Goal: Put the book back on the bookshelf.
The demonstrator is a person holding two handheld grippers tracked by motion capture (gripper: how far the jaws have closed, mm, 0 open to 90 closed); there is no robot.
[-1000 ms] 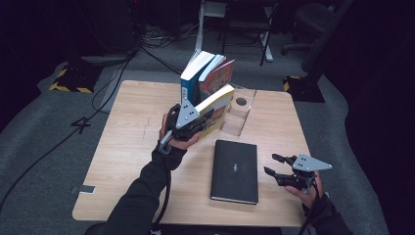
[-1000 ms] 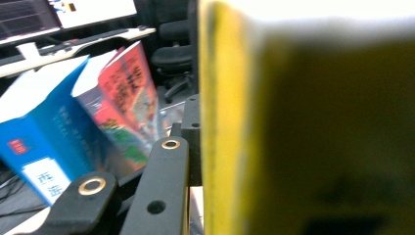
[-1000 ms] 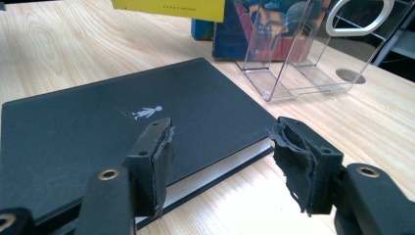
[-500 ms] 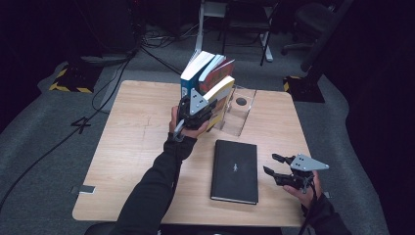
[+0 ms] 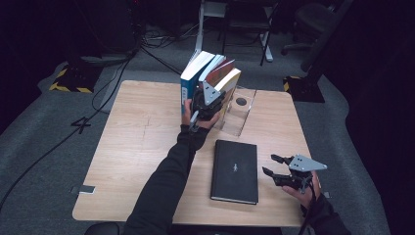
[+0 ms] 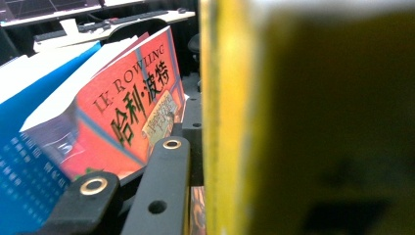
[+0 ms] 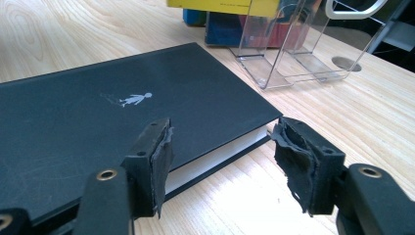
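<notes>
**Yellow book gripped at the row; right gripper idle by the black book**

High view: the left gripper point(image 5: 209, 100) sat at upper centre of the frame, closed on the yellow book point(image 5: 229, 84) — the rightmost of a leaning row that also held a blue book point(image 5: 192, 81) and a red book point(image 5: 219, 70). The yellow book tilted against the red one, with the clear acrylic stand point(image 5: 240, 111) just right of it.

Left gripper view: the yellow book's spine point(image 6: 220, 122) ran top to bottom through the middle of the frame, right against the black jaw at bottom centre; the red book point(image 6: 137, 107) leaned at left, the blue book point(image 6: 19, 161) at far left.

Lower right of the high view: the right gripper point(image 5: 276, 166) hovered with jaws parted, nothing between them. In its own view the pads stood apart, straddling the near corner of the black book point(image 7: 98, 122) — which lay flat on the wooden table point(image 5: 132, 147) — without touching it.
</notes>
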